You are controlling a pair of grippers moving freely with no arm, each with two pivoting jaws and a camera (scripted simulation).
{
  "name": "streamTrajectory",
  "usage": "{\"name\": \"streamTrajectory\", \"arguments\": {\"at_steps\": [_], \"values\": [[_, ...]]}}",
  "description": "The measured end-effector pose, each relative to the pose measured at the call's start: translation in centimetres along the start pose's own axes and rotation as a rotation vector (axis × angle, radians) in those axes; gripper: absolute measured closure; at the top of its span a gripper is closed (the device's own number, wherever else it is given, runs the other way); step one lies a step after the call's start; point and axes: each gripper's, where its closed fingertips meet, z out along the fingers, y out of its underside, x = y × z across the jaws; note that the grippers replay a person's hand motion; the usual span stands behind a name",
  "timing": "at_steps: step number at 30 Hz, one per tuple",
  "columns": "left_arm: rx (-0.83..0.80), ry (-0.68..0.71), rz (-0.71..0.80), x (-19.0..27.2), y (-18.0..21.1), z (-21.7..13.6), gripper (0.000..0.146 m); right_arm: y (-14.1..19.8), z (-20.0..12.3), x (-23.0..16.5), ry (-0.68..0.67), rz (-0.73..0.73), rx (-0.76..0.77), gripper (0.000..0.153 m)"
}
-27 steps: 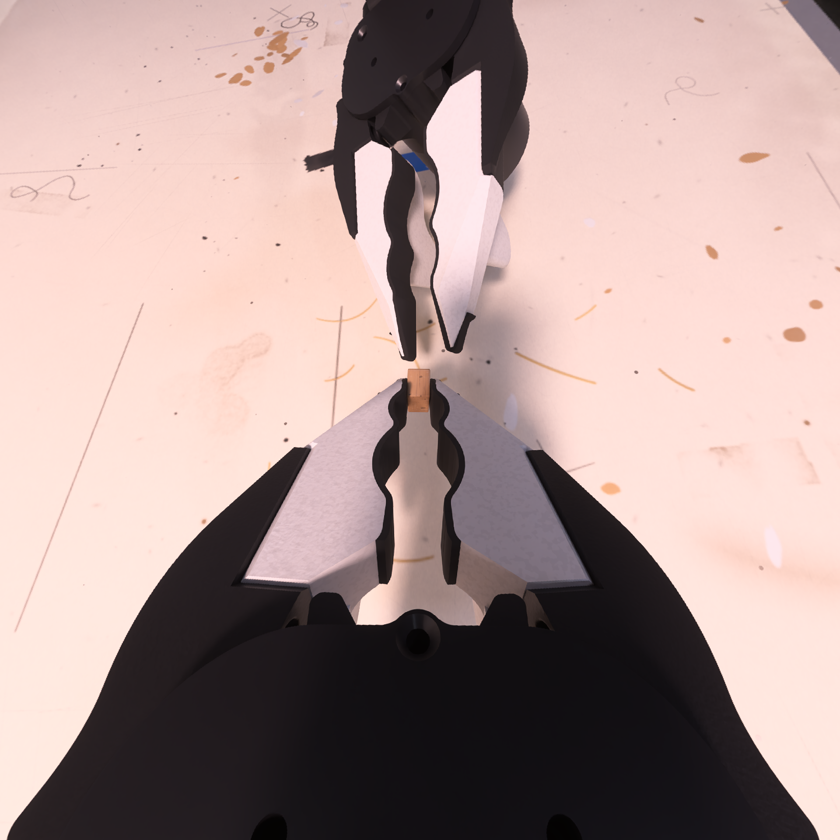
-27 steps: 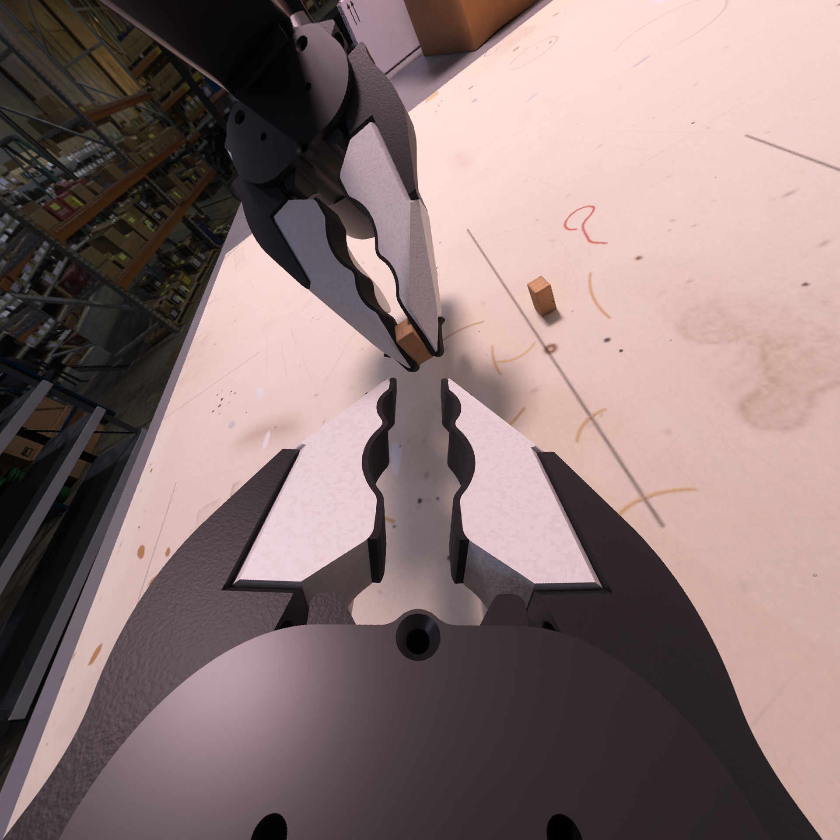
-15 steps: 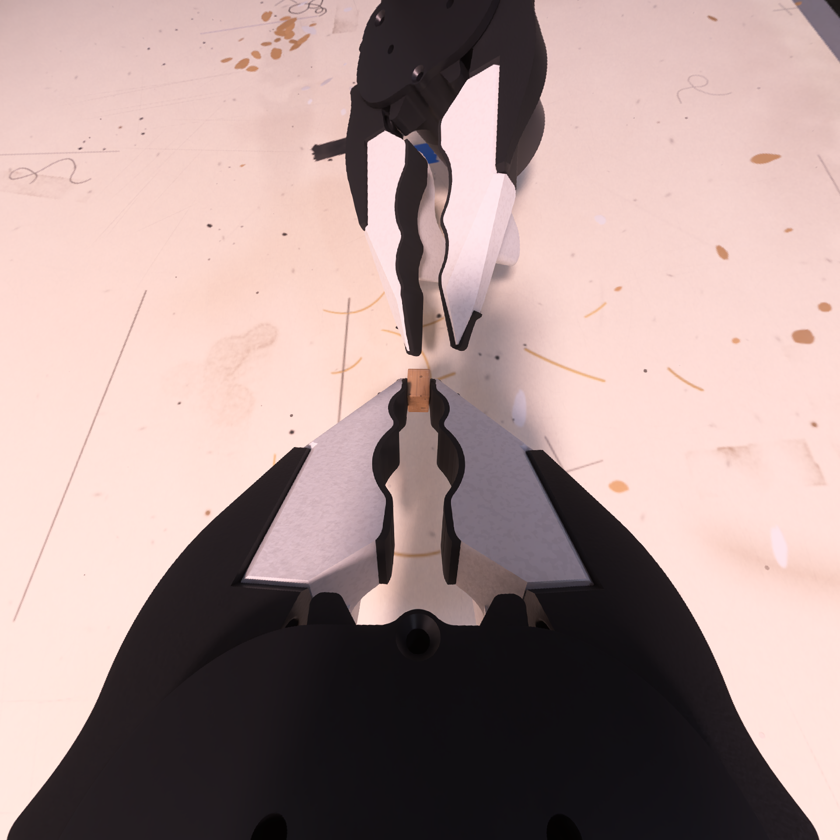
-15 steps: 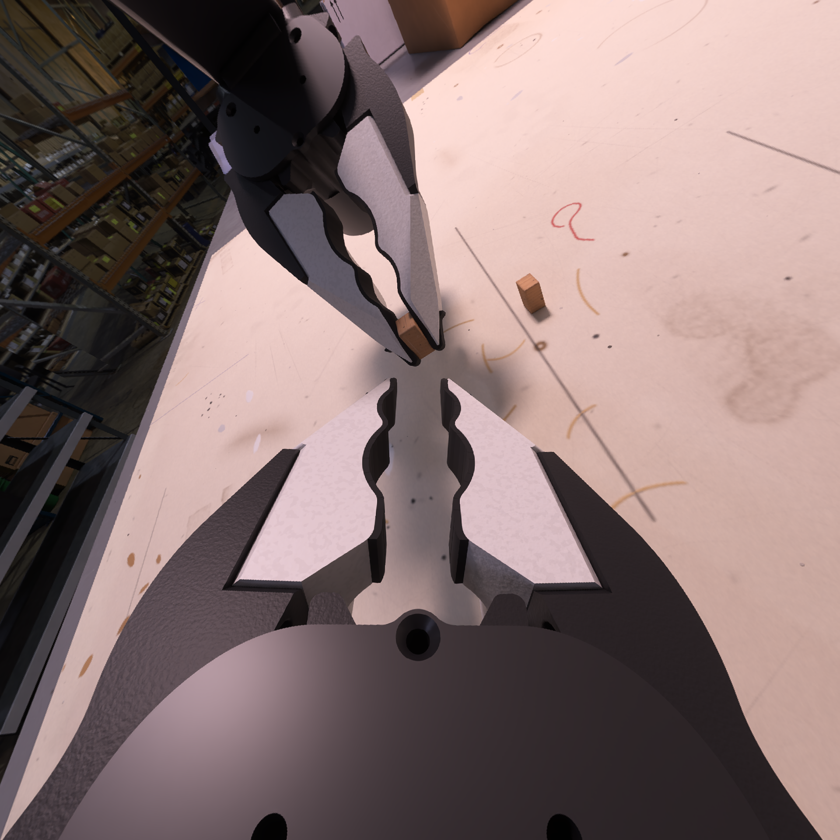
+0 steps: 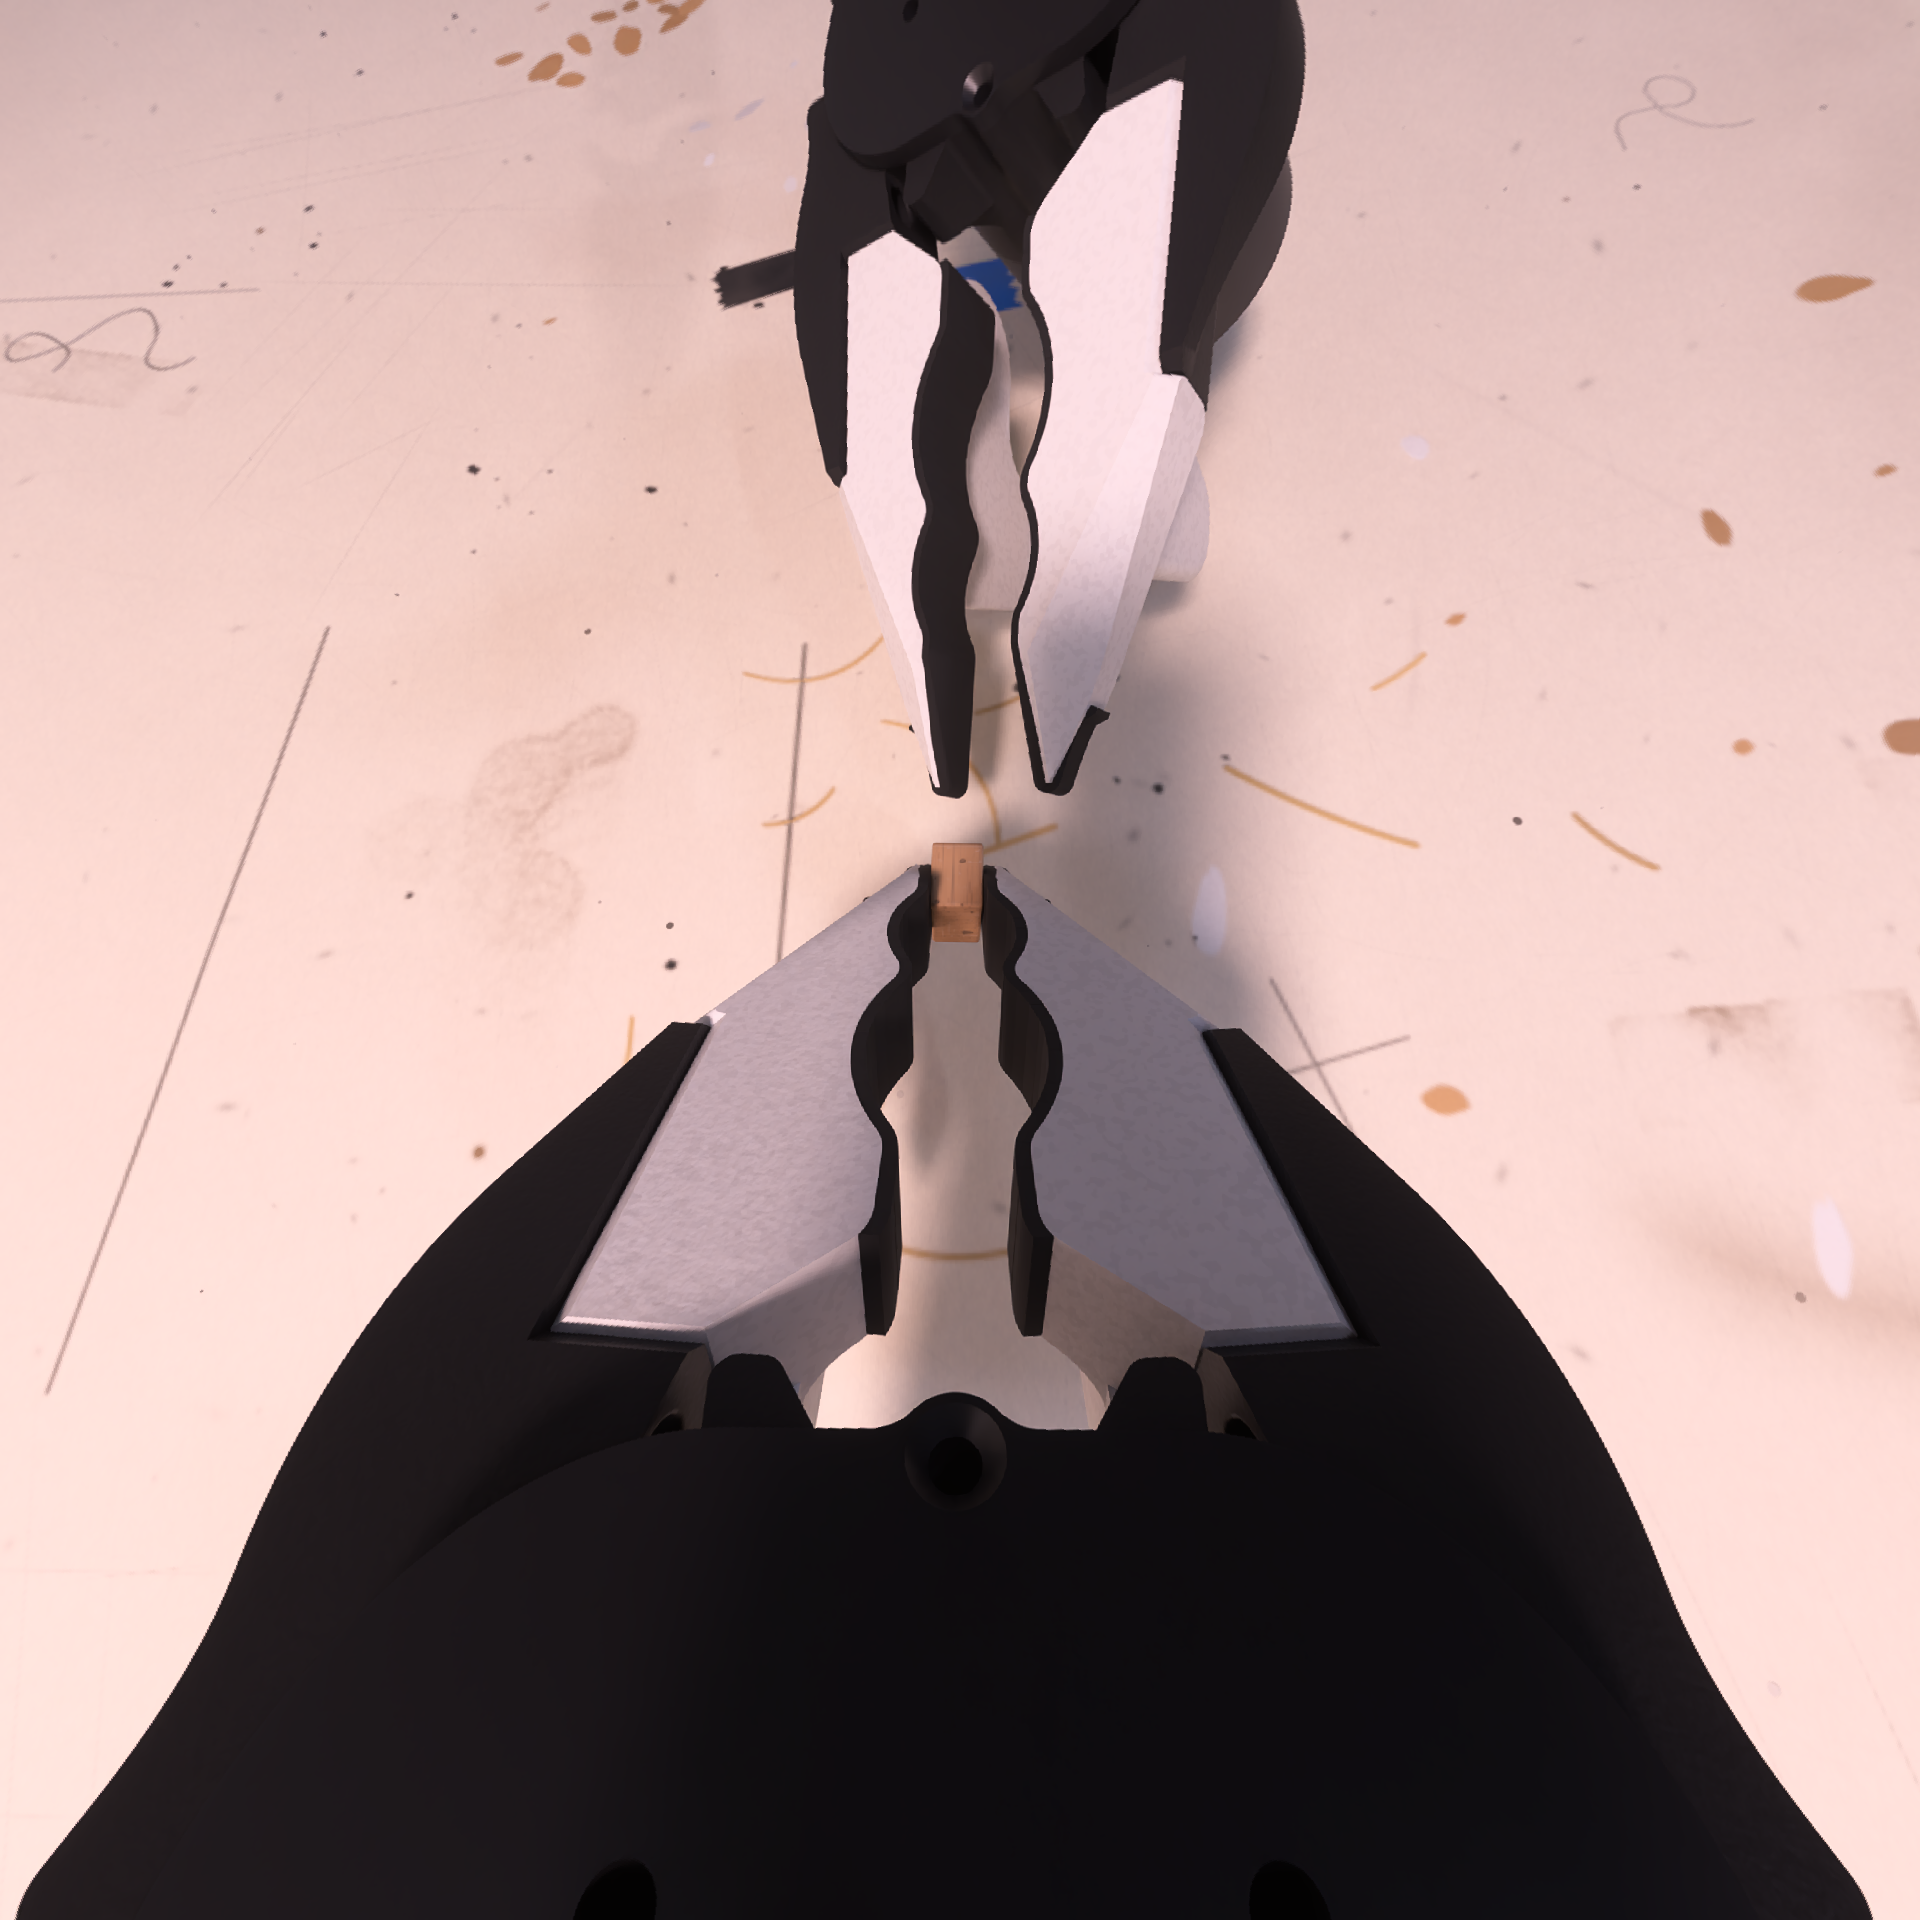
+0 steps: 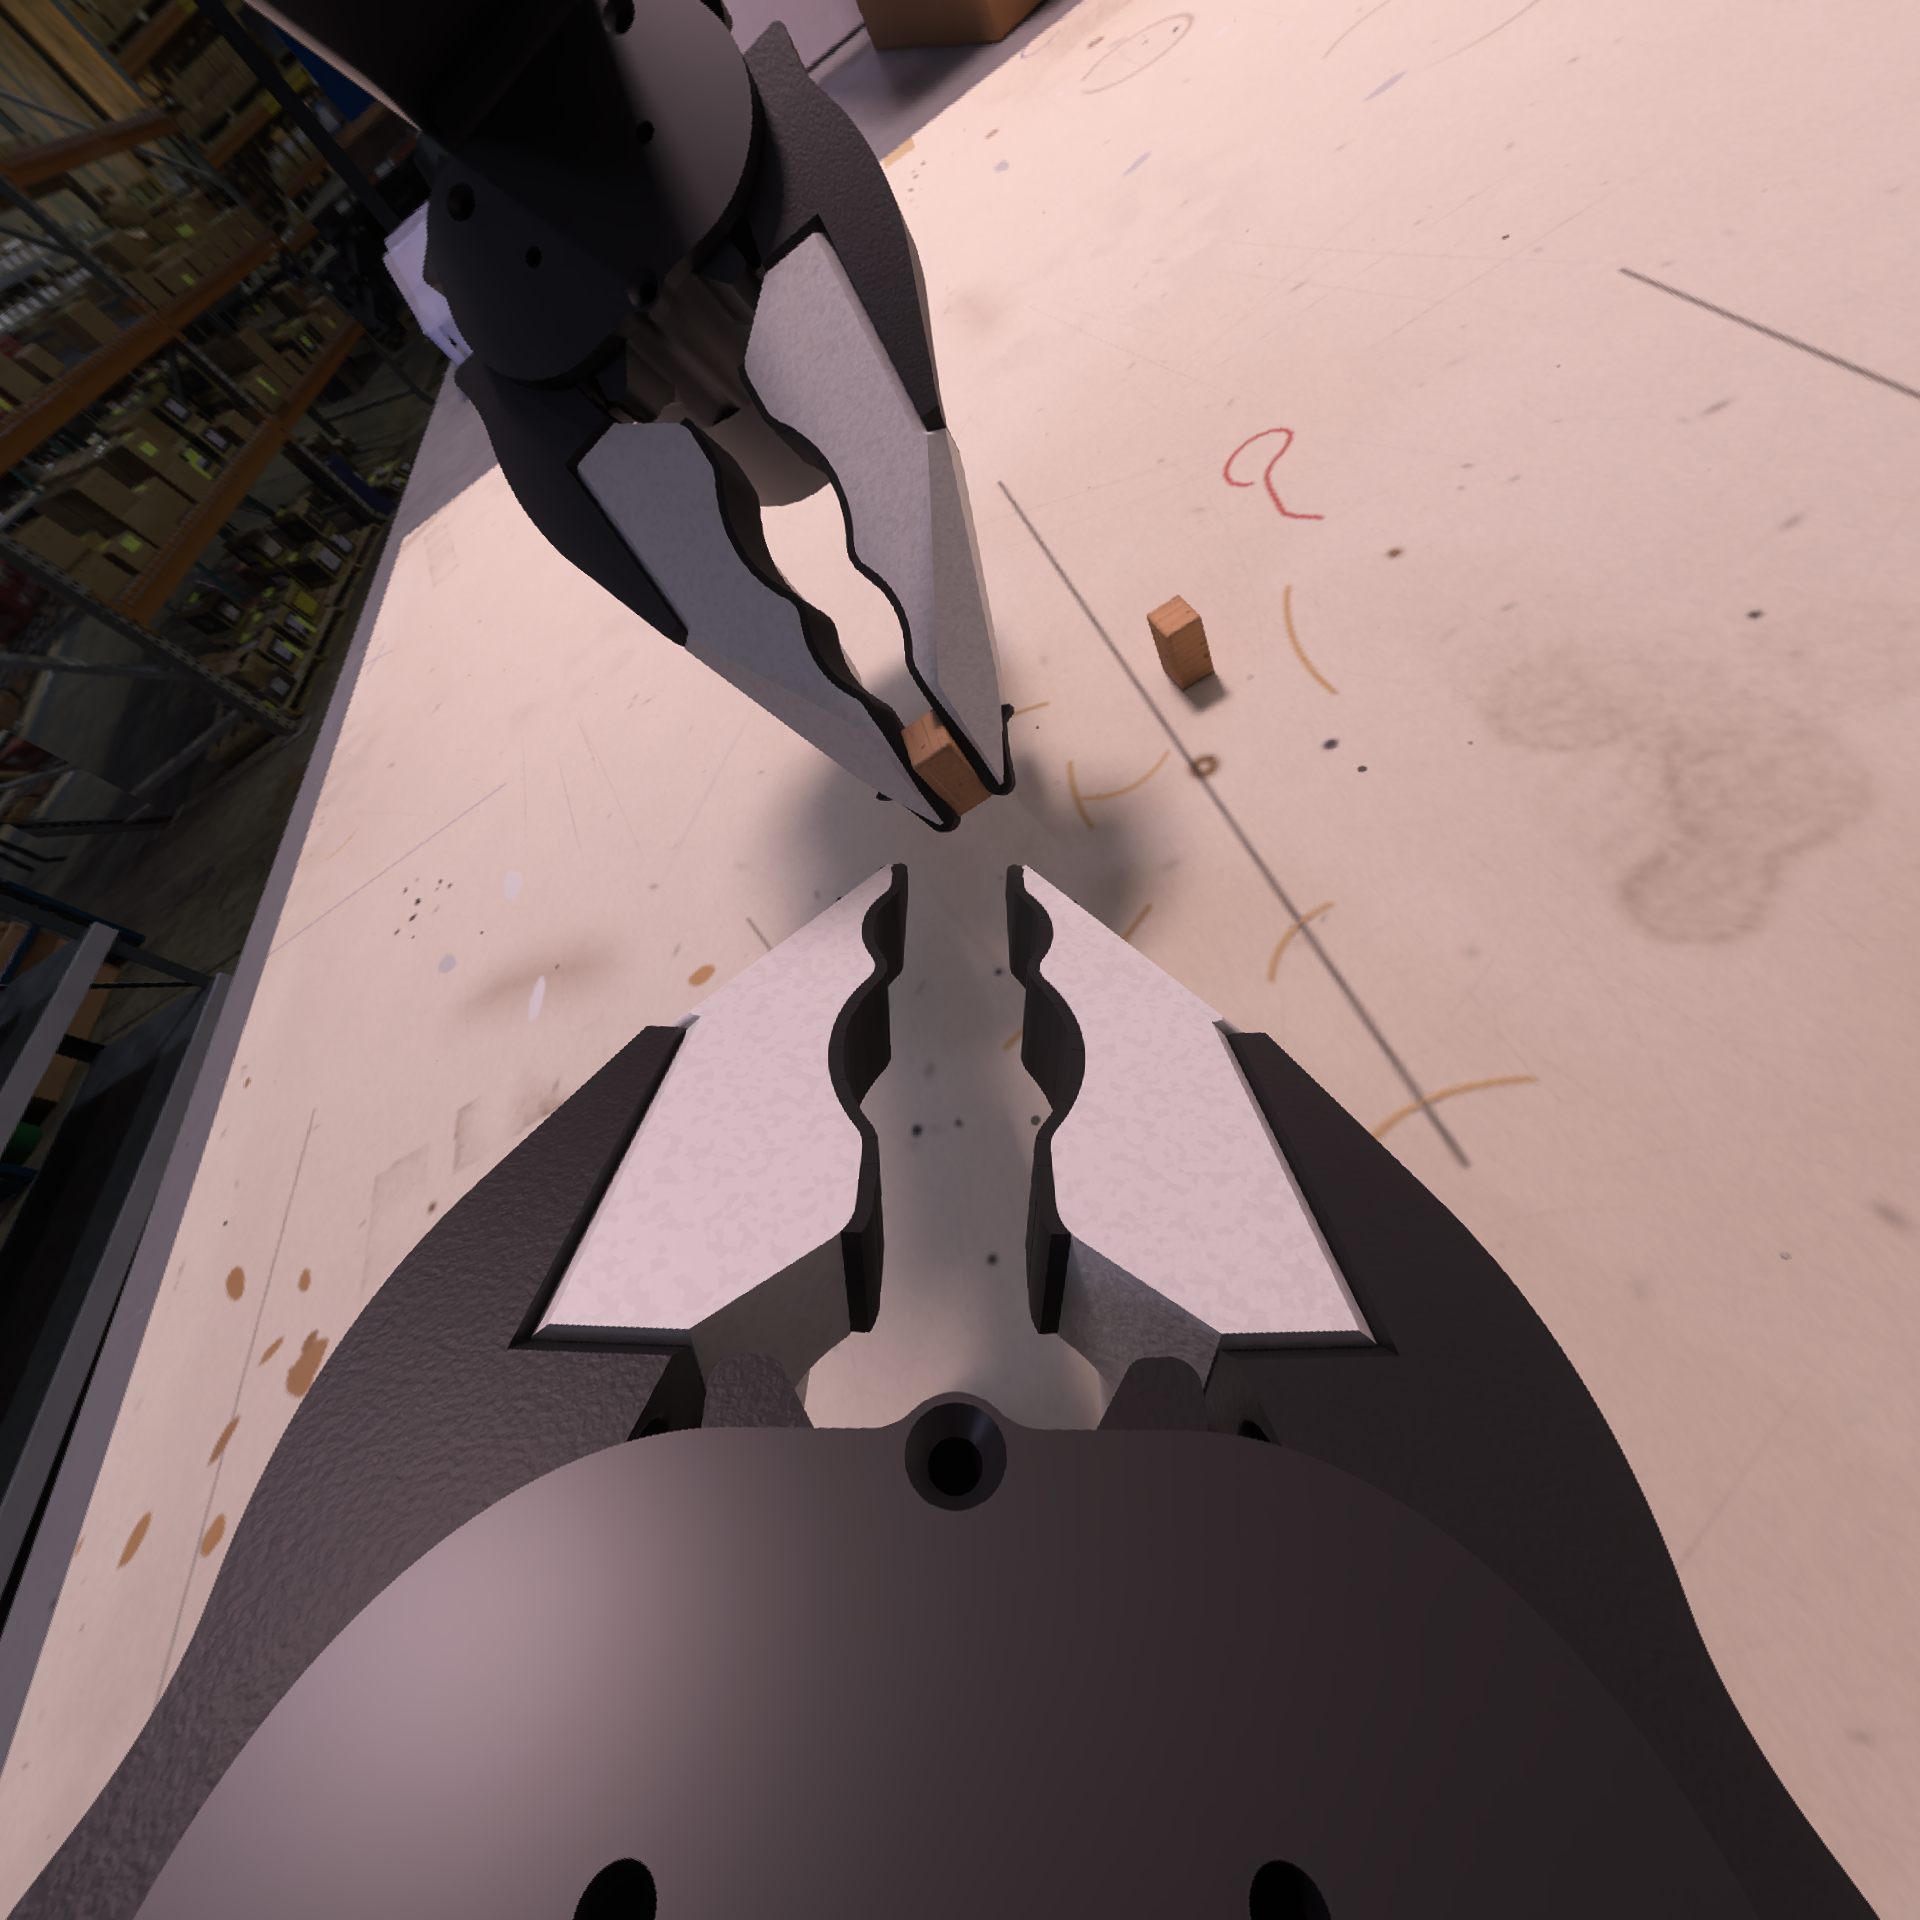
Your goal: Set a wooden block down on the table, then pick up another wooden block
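Observation:
My left gripper (image 5: 957, 883) is shut on a small wooden block (image 5: 957, 891) pinched at its fingertips, held above the table. The same block (image 6: 943, 766) shows in the right wrist view between the left gripper's tips (image 6: 961, 795). My right gripper (image 6: 956, 878) is open and empty, tip to tip with the left one and a short gap away; it shows in the left wrist view (image 5: 1003, 774). A second wooden block (image 6: 1180, 641) stands upright on the table, beyond and to the right of both grippers.
The table (image 6: 1558, 312) is pale with stains, pencil lines and a red scribble (image 6: 1268, 473). Its left edge (image 6: 343, 727) drops off toward warehouse shelving. A cardboard box (image 6: 940, 12) sits at the far end.
Both grippers have drawn closer over the table, still tip to tip. The left gripper keeps its hold on the block. The right stays open.

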Motion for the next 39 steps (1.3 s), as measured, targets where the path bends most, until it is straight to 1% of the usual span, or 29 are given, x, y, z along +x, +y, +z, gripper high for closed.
{"name": "streamTrajectory", "arguments": {"at_steps": [8, 18, 23, 28, 33, 35, 39], "values": [[-0.035, -0.012, 0.003, -0.4, 0.8, 0.6, 0.138, 0.3, -0.5, 0.8, 0.04, -0.003, -0.015, 0.132], [-0.112, -0.005, 0.016, -0.6, 2.2, 2.2, 0.138, 0.3, -1.2, 1.3, 0.054, 0.001, -0.008, 0.132], [-0.132, -0.004, 0.02, -0.7, 2.4, 2.7, 0.138, 0.2, -2.2, 2.0, 0.079, 0.0, 0.015, 0.131], [-0.115, 0.012, 0.009, -0.4, 2.2, 2.9, 0.138, 0.1, -3.6, 3.1, 0.115, 0.005, 0.037, 0.131], [-0.084, 0.028, -0.022, -0.3, 1.8, 2.4, 0.124, -0.2, -5.4, 4.3, 0.168, -0.003, 0.074, 0.132], [-0.07, 0.031, -0.028, -0.3, 1.6, 2.2, 0.123, -0.5, -6.2, 4.8, 0.177, 0.011, 0.104, 0.131], [-0.071, 0.031, -0.03, -0.4, 1.8, 1.7, 0.122, -0.9, -7.0, 5.1, 0.151, 0.046, 0.154, 0.13]]}}
